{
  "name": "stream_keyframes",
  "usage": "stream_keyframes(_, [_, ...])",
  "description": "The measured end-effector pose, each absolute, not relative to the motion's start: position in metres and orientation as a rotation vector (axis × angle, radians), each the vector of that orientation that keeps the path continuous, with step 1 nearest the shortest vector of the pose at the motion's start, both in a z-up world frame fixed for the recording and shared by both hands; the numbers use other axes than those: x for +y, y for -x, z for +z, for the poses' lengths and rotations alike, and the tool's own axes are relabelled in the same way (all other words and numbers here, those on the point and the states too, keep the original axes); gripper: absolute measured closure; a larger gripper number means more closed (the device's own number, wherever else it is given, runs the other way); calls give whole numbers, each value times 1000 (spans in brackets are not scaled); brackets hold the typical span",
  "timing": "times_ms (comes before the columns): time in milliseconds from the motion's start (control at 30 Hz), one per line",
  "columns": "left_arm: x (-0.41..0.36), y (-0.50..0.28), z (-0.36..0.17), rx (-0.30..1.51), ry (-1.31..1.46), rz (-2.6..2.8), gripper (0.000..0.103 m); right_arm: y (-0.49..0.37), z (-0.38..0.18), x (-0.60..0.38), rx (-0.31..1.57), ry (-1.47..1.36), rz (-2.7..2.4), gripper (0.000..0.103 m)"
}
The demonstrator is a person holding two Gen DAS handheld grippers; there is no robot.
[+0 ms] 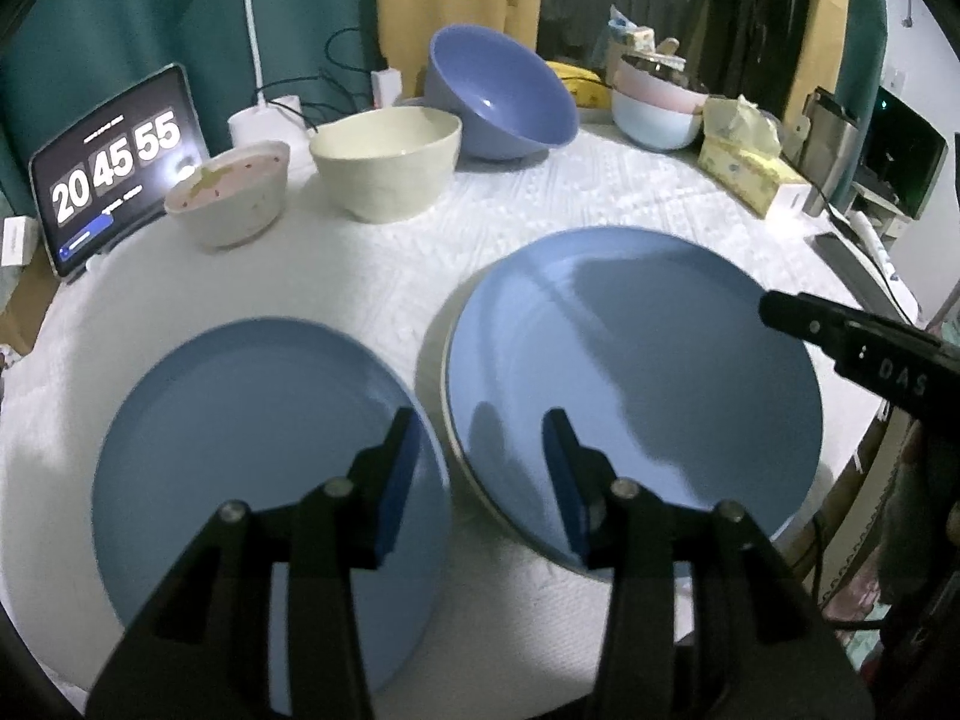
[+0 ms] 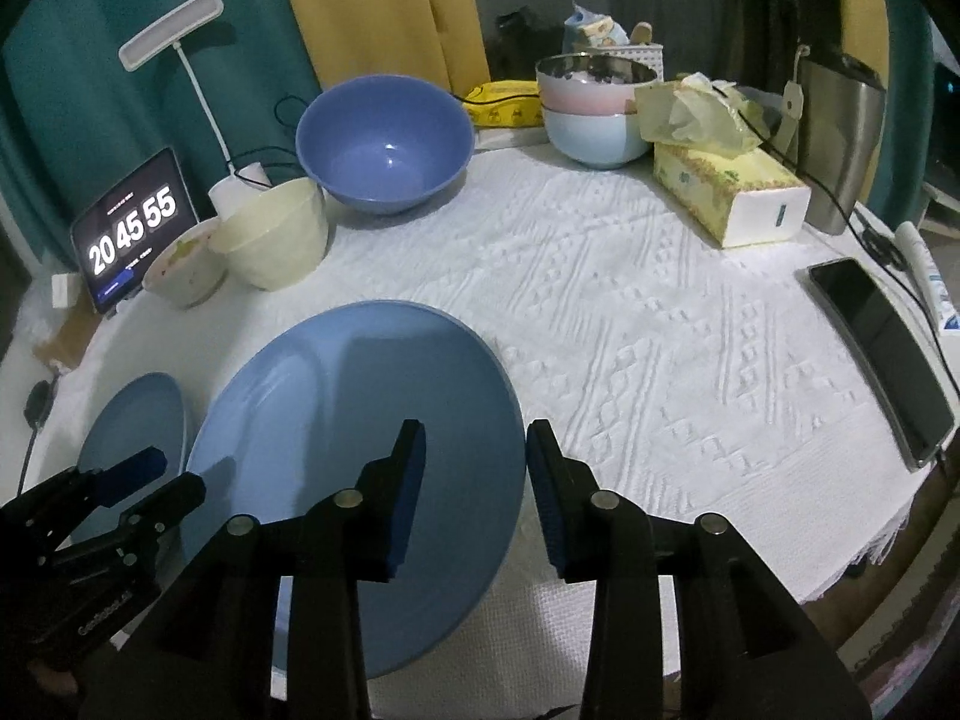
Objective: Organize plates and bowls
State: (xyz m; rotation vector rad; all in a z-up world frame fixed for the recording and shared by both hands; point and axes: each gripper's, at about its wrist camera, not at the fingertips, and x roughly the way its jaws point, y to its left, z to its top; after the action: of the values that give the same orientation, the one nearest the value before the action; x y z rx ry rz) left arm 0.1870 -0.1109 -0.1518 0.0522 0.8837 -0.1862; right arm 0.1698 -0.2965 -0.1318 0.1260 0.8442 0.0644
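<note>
2 blue plates lie on the white-clothed surface [image 2: 660, 312]: the left plate [image 1: 252, 444] at lower left, the right plate [image 1: 636, 384] stacked on a cream one. left claw [image 1: 483, 468] and right claw [image 2: 477, 468] hover apart, gripping nothing. bowls [image 1: 384, 162] sit at upper left.

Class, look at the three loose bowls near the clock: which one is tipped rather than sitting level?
The large blue bowl, its opening tilted toward the camera; the cream bowl and speckled bowl sit upright.
</note>
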Motion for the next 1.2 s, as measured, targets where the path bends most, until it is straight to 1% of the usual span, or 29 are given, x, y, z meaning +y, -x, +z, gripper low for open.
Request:
stream_keyframes(500, [-86, -176, -136, 836, 21, -188, 56, -167, -115, -269, 818, -63, 85, 66])
stream_keyframes(567, [-82, -175, -135, 831, 27, -185, 54, -167, -114, -265, 817, -57, 90, 66])
stream_keyframes(633, [-77, -175, -134, 825, 37, -184, 44, -167, -113, -259, 818, -49, 97, 66])
stream_keyframes(700, [-72, -174, -134, 821, 46, -178, 41, -167, -112, -254, 819, -40, 102, 66])
stream_keyframes(1200, [-32, -169, -130, 778, 73, -117, 40, -174, -109, -213, 831, 13, 135, 66])
